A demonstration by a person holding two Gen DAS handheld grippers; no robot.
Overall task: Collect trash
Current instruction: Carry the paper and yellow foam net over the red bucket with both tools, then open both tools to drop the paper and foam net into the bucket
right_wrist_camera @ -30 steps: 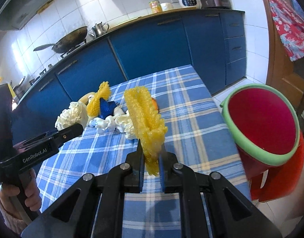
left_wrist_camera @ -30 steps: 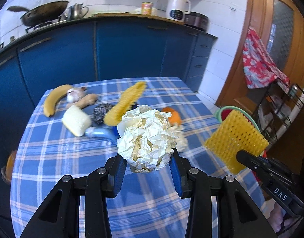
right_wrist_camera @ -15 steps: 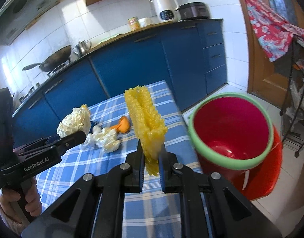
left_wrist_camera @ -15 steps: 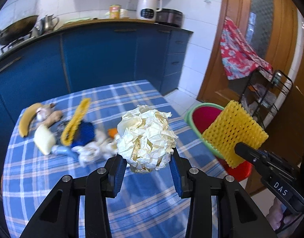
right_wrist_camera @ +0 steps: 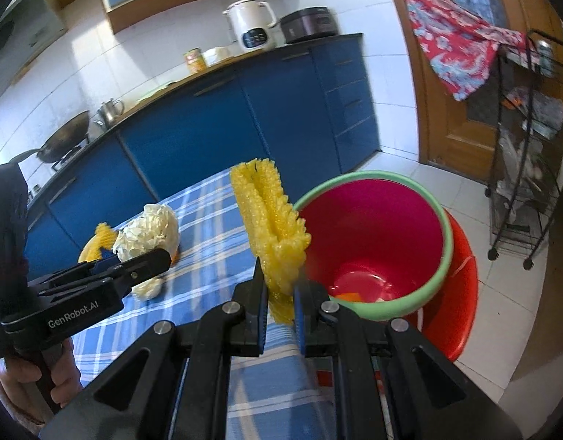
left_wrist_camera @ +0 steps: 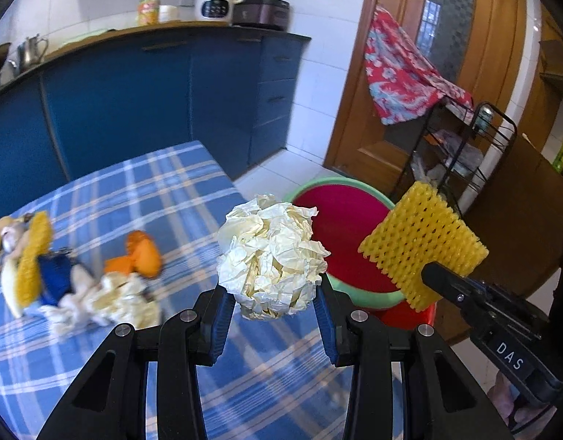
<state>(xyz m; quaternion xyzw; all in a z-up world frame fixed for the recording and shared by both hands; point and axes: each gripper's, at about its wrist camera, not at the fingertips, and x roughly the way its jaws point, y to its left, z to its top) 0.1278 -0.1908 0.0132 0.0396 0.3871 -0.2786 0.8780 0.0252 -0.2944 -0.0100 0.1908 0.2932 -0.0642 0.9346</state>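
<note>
Two handheld grippers carry kitchen trash toward a bin beside a checked table. At the centre of the left wrist view, the left gripper (left_wrist_camera: 274, 306) has its jaws part-way spread and pinching a ball of crumpled paper (left_wrist_camera: 270, 256) at its lower sides. At the lower centre of the right wrist view, the right gripper (right_wrist_camera: 280, 306) has its jaws pressed nearly together on the bottom end of a yellow foam net (right_wrist_camera: 272, 227), which stands upright above them.

The bin (right_wrist_camera: 376, 242), red inside with a green rim, sits at centre right of that view, just off the table's edge (right_wrist_camera: 215, 249). More scraps (left_wrist_camera: 98, 293) lie in a blurred heap at the left of the left wrist view.

Both loads look very light and soft. The paper ball seems likely to crush and give under the pads, so a wide hold across its middle suits it. The net looks springy and squashes flat; a firm pinch near one end appears enough. Neither looks fragile or slippery.
</note>
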